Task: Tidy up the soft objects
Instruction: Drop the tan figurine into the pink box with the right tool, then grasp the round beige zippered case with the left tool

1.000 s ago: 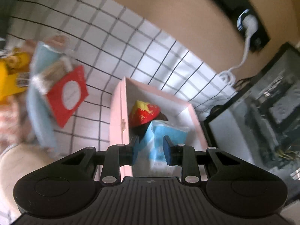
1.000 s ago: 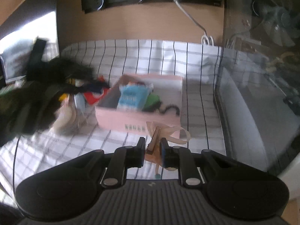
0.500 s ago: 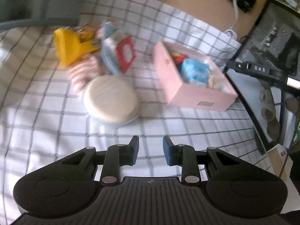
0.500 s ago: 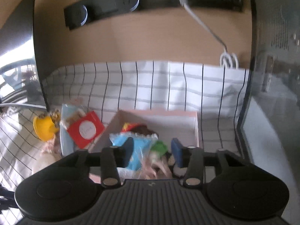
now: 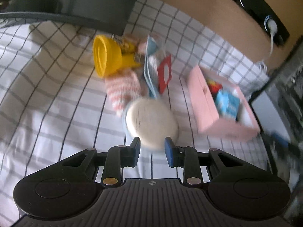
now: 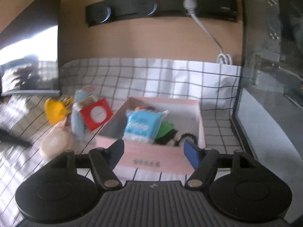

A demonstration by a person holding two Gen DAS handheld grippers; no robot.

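A pink box (image 6: pixel 151 162) on the checked cloth holds a blue packet (image 6: pixel 142 124), a green piece (image 6: pixel 165 128) and something black (image 6: pixel 187 138). My right gripper (image 6: pixel 154 149) hovers at the box's near wall. Its jaws are opening wide, with nothing between them. In the left wrist view the pink box (image 5: pixel 204 102) lies to the right. My left gripper (image 5: pixel 152 148) stands narrowly open and empty, just short of a round cream cushion (image 5: pixel 151 121). Behind the cushion lie a pink-striped soft piece (image 5: pixel 123 87), a yellow funnel-shaped toy (image 5: pixel 106 56) and a red card (image 5: pixel 164 73) on a light blue item (image 5: pixel 149 71).
A black power strip (image 6: pixel 161 13) with a white cable (image 6: pixel 206 32) runs along the wall behind the table. A glass tank (image 6: pixel 274 94) borders the box on the right. A dark screen (image 5: pixel 75 3) stands behind the pile at the far left.
My left gripper drew back from above the box and now faces the pile. My right gripper moved up to the box and opened. The beige ribbon piece it held is gone from its jaws.
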